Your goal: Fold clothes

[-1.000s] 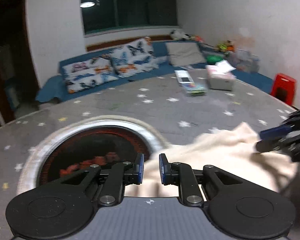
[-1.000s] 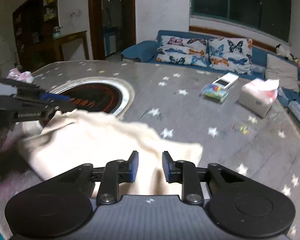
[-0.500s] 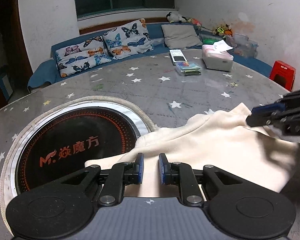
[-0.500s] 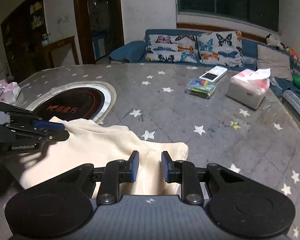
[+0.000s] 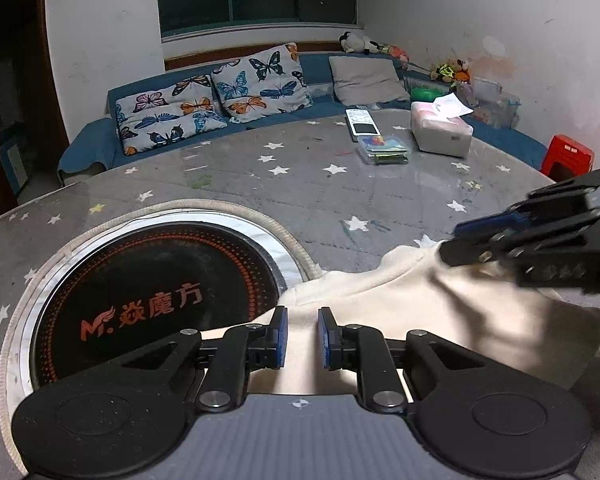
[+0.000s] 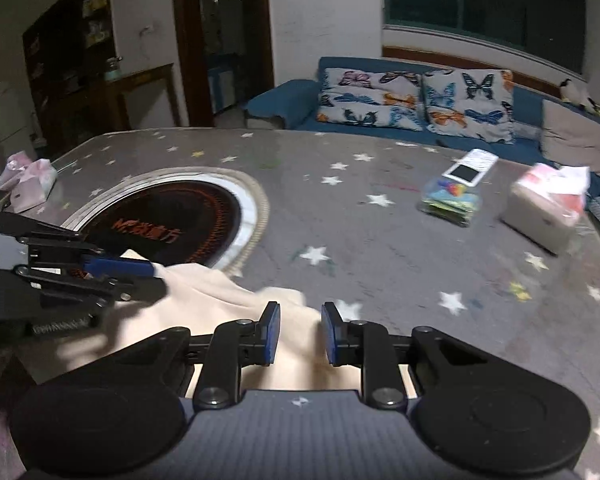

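In the left wrist view, the left gripper (image 5: 302, 332) is hovering over the near left edge of a cream garment (image 5: 420, 312), its blue pads standing apart with cloth showing in the gap; whether they are pinching any fabric cannot be told. The garment is lying on the star-patterned table (image 5: 300, 184), stretching from the gripper towards three o'clock, its long axis running side to side, one end lapping the rim of the round cooktop (image 5: 156, 292) at ten o'clock. The right gripper (image 5: 456, 240) is reaching in at two o'clock over the garment's far corner.

In the right wrist view, the right gripper (image 6: 300, 332) is sitting with its fingers apart above the cloth's right end, and the garment (image 6: 228, 312) is spreading away towards nine o'clock, where the left gripper (image 6: 156, 276) is lying at its other end. Each gripper is nearest its own end. The fabric is looking soft, thick and rumpled, bunched into a rough heap rather than a crisp rectangle.
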